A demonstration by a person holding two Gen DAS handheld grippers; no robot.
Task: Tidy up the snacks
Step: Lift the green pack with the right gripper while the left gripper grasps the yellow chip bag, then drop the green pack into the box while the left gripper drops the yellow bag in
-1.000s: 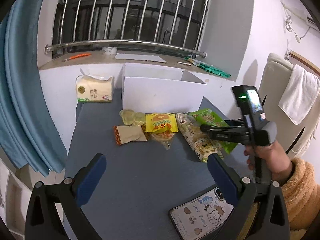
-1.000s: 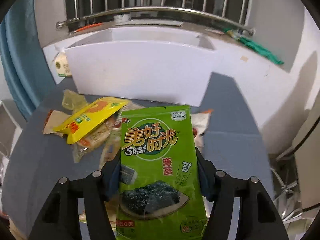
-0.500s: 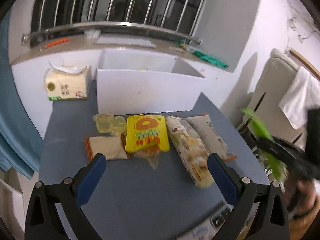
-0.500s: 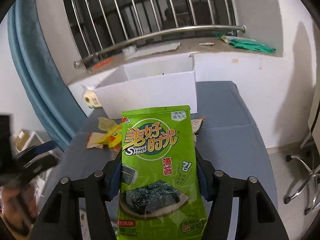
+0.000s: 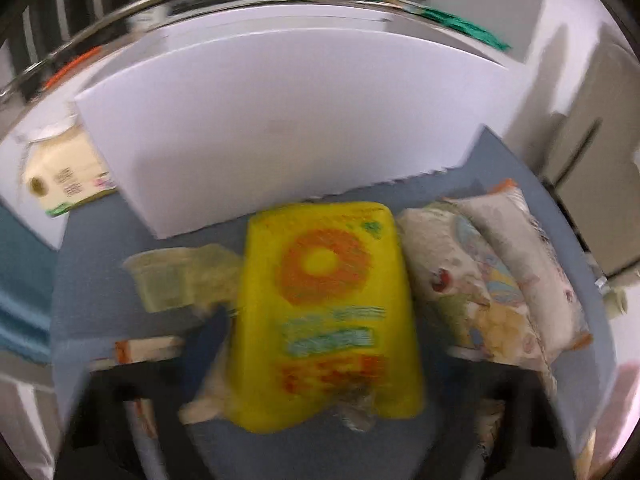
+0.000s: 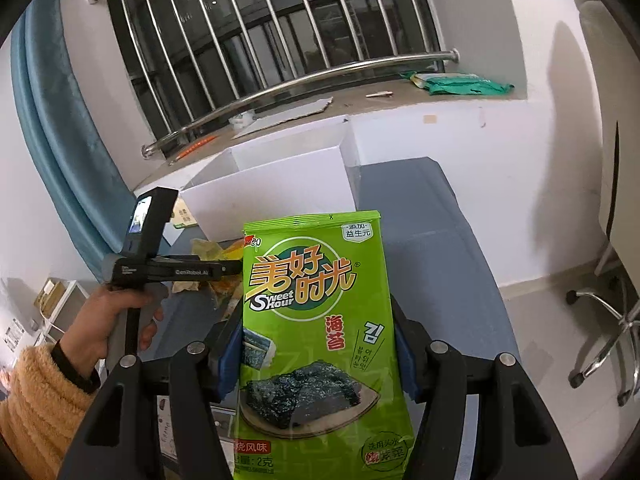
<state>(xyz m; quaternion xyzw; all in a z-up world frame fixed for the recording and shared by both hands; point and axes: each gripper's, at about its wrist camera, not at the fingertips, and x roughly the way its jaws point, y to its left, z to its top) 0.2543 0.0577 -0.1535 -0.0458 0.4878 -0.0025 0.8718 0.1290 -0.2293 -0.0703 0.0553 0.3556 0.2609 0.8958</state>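
Right gripper (image 6: 320, 354): I am holding the green seaweed pack (image 6: 316, 332) upright between its blue pads (image 6: 230, 354), which are pressing on the pack's two side edges.
Seaweed pack: it is riding up off the desk (image 6: 424, 240), in front of my right camera, with its top edge showing below the white box (image 6: 276, 196).
Left gripper (image 5: 320, 344): its jaws are closing, with the yellow pack (image 5: 328, 312) lying between them; the view is blurred, so I cannot tell whether the pads are touching it yet.
Left hand (image 6: 108, 320): I am gripping the handle, and in the right camera's view the gripper is pointing toward the snack pile at the left of the seaweed pack.
Yellow pack: it is lying flat on the desk just in front of the box wall, partly over a crumpled clear wrapper (image 5: 208, 400).
Neighbours: two long pale snack bags (image 5: 480, 280) are lying just right of the yellow pack; a small pale cup (image 5: 184, 280) and a flat brown packet (image 5: 148, 350) are lying to its left.
Box: it is standing open-topped at the back of the desk, with a tissue pack (image 5: 64, 176) beside its left corner.
Sleeve (image 6: 36, 408): a fuzzy tan cuff is covering my left wrist.
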